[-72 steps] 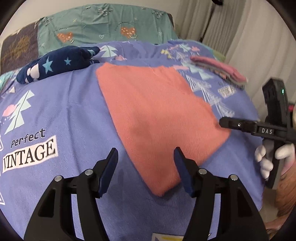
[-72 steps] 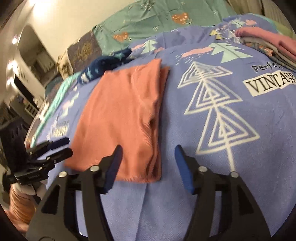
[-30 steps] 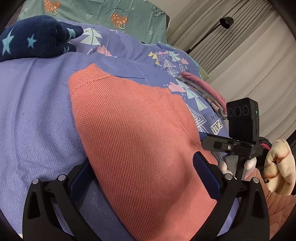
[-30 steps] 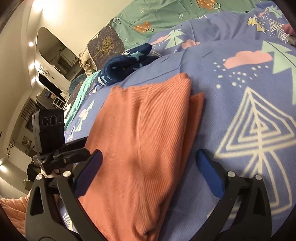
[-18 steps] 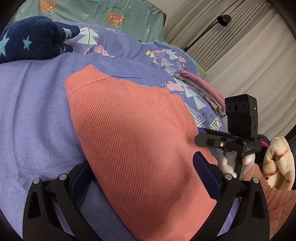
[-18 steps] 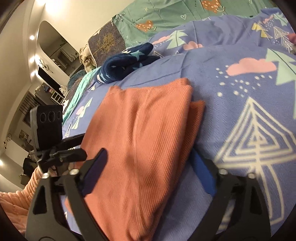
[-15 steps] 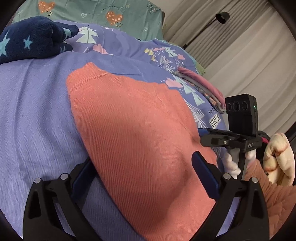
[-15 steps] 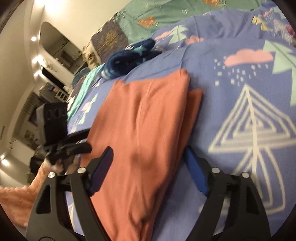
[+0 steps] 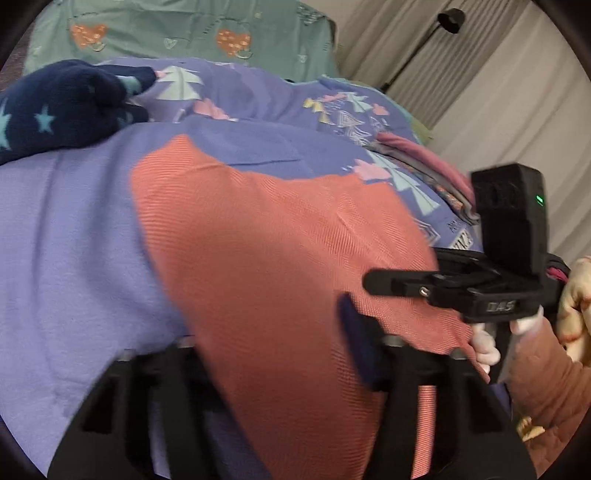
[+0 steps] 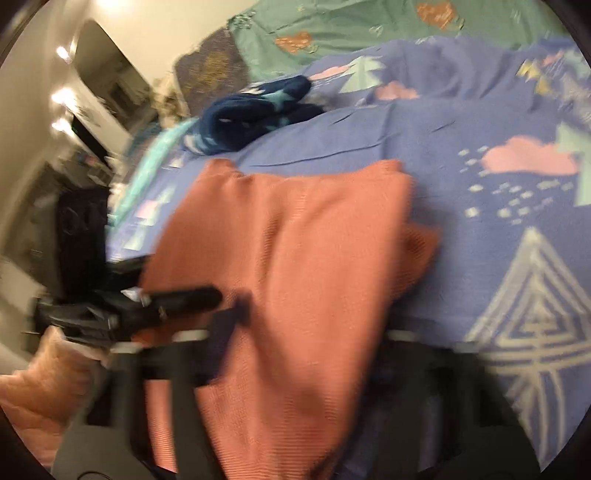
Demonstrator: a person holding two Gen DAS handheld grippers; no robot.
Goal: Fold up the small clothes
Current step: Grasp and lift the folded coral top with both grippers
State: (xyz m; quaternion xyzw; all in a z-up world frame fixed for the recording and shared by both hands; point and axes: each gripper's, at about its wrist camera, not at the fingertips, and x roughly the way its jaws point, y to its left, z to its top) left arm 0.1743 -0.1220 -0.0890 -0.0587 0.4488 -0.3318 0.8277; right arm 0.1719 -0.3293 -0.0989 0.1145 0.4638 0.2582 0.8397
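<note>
The left gripper [image 9: 273, 332] sits at the near edge of the salmon knit garment [image 9: 280, 236], with cloth filling the gap between its jaws. The jaws have just been closing on that edge. Its right pad presses into the fabric; the left pad is hidden under the cloth, so the grip reads as closed on the garment, though blur keeps this from being certain.

The right gripper [image 10: 314, 332] stands at the same near edge, further along. Its jaws have also just been closing with the garment between them, and the cloth bunches and rides up over them. It appears clamped on the garment.

The garment lies flat on the purple patterned bedspread [image 9: 66, 229], already doubled lengthwise, one layer showing past the other along the right side in the right wrist view.

Procedure for the step in hand, judged from this layout:
1. Confirm that both grippers hold all layers of the near edge, not the top layer alone.
2. Lift both ends together and level.
3. Carry the near edge over toward the far edge and align the corners before release.
4. Keep the cloth taut between the grippers to avoid a slanted crease.

Count: two grippers; one salmon garment; one dark blue star-print item [image 9: 62, 107] beyond it; one stack of folded clothes [image 9: 432, 170] to the right; one green pillow [image 9: 177, 33] at the back.
</note>
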